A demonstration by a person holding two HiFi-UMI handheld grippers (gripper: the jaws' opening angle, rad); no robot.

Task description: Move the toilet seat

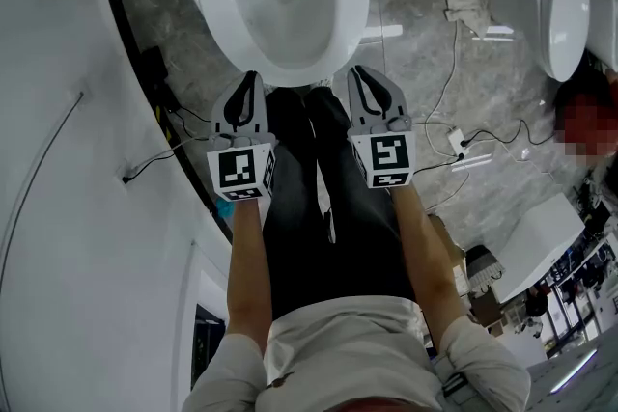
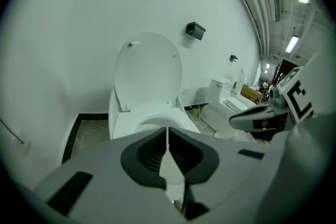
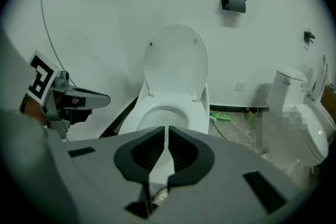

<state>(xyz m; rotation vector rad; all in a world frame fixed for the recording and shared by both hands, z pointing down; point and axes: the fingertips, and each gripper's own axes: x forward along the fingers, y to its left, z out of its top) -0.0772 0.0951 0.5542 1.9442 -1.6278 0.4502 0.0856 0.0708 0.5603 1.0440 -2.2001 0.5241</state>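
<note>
The toilet seat (image 1: 351, 10) is a glossy white oval ring, broad and smooth, and it lies flat on the rim of the toilet bowl (image 1: 282, 5). Its rounded front edge faces the person. Its opening shows the pale inside of the bowl and the dark drain near the back. Behind the seat, the lid (image 3: 176, 60) stands raised, almost upright, with its back towards the wall (image 3: 273, 44). It is a solid white oval with two small bumpers near its top edge, and it is hinged at the rear of the seat. The toilet stands on the grey marbled floor (image 1: 425, 43).
</note>
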